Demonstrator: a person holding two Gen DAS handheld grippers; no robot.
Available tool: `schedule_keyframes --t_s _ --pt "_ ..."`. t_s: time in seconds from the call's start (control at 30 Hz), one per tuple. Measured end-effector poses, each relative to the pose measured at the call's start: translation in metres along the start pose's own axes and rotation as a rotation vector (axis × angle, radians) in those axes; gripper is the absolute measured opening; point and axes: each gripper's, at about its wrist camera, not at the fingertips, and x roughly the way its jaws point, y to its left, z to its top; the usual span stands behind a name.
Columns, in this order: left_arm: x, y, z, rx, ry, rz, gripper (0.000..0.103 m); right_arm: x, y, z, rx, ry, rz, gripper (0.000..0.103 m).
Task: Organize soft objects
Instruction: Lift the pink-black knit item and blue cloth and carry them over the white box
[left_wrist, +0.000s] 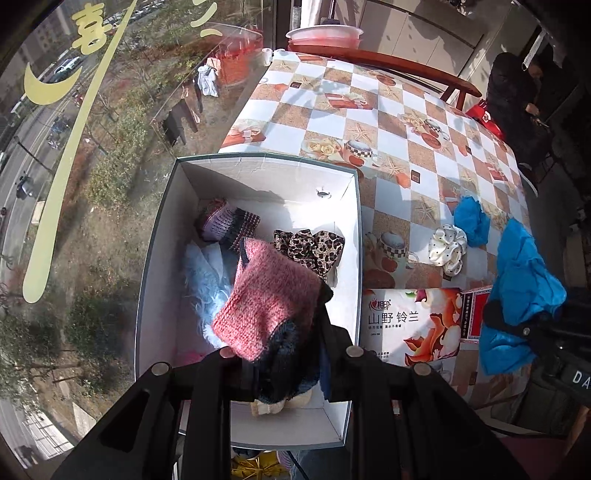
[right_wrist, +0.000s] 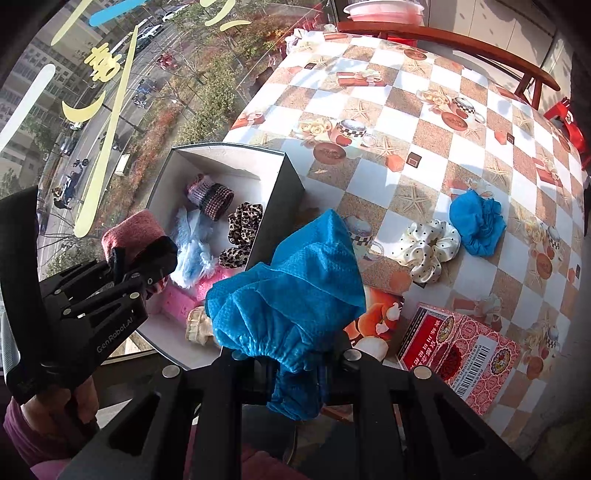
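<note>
My left tool (left_wrist: 284, 354) is clamped on a pink knit piece (left_wrist: 269, 299) with a dark fuzzy edge; it hangs between the fingers at the lower centre of the left wrist frame, above the open white box (left_wrist: 155, 266). In the right wrist view that same left tool (right_wrist: 147, 266) sits at the left of the frame, over the near corner of the box (right_wrist: 284, 184). Inside the box I see a leopard-print scrunchie (left_wrist: 310, 247), a beaded band (left_wrist: 229, 225) toward the far wall and a pale blue fluffy piece (left_wrist: 203, 280) on the left.

My right tool (right_wrist: 295, 365) is closed on a blue crinkled fabric item (right_wrist: 291, 291), bunched at the lower centre of its frame, just right of the box. Right of it on the checked table (right_wrist: 406, 110) lie a cream polka-dot scrunchie (right_wrist: 428, 247) and, touching it, a blue scrunchie (right_wrist: 476, 221).
</note>
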Motion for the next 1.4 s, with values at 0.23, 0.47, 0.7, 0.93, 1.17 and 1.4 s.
schedule_keyframes --t_s 0.23,0.47,0.7,0.93,1.17,1.4 --pt "-0.001 0.025 -0.007 -0.068 0.003 0.02 0.025 0.01 0.03 0.008 -0.092 0.022 0.008 0.017" --pt "0.001 0.043 -0.014 -0.119 0.017 0.029 0.025 0.019 0.053 0.013 -0.171 0.038 0.01 0.017" --pt "0.002 0.057 -0.018 -0.158 0.027 0.037 0.025 0.025 0.072 0.016 -0.229 0.053 0.012 0.017" --pt "0.004 0.067 -0.023 -0.183 0.039 0.036 0.025 0.03 0.086 0.017 -0.269 0.064 0.014 0.017" --pt "0.01 0.07 -0.025 -0.188 0.068 0.025 0.025 0.034 0.1 0.022 -0.294 0.077 0.03 0.017" --pt "0.012 0.073 -0.026 -0.199 0.077 0.028 0.026 0.041 0.113 0.025 -0.321 0.091 0.045 0.017"
